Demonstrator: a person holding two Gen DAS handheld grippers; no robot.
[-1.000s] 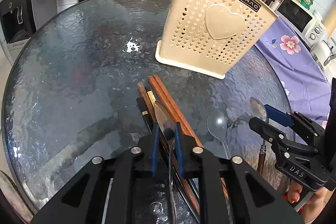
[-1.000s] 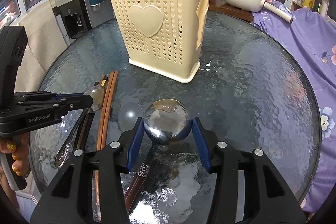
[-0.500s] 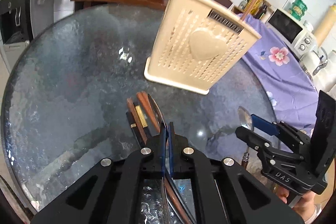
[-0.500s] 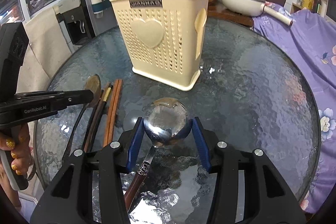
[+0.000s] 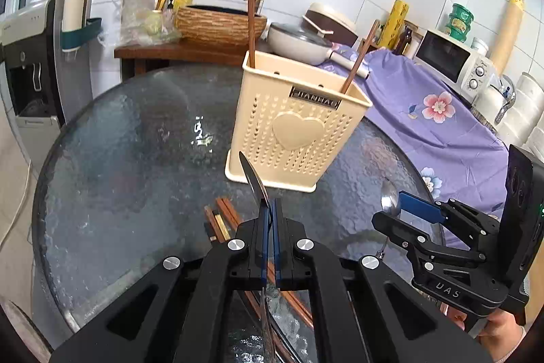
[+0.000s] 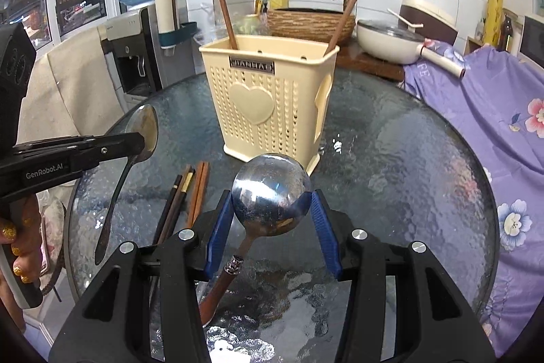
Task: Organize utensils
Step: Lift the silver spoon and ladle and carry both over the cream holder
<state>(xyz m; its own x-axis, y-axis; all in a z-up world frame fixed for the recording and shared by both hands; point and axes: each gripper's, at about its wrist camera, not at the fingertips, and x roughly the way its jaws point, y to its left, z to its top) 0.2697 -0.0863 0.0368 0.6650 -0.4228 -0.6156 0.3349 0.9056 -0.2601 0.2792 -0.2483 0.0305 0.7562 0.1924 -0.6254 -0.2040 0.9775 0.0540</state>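
Observation:
My left gripper [image 5: 271, 210] is shut on a slim metal spoon [image 5: 253, 177], gripped edge-on at the bowl's base, with the handle hanging down over the table [image 6: 117, 189]. My right gripper [image 6: 272, 204] is shut on the round bowl of a wooden-handled spoon [image 6: 272, 189], held above the glass. The right gripper [image 5: 408, 210] also shows at the right of the left wrist view. A cream perforated utensil holder [image 5: 292, 125] with a heart stands on the table beyond both, with two wooden sticks [image 6: 224, 12] in it. Several chopsticks [image 6: 190, 196] lie flat on the glass.
The round textured glass table [image 5: 129, 159] carries everything. A purple flowered cloth [image 5: 435, 125] covers the counter to the right, with a microwave [image 5: 452, 63] and a pan [image 5: 302, 43]. A water dispenser [image 5: 30, 67] stands at the left, a woven basket [image 5: 217, 22] behind.
The left gripper shut on the slim spoon and lifted it off the glass. The right gripper rose with its wooden-handled spoon. Both views now look more level toward the holder.

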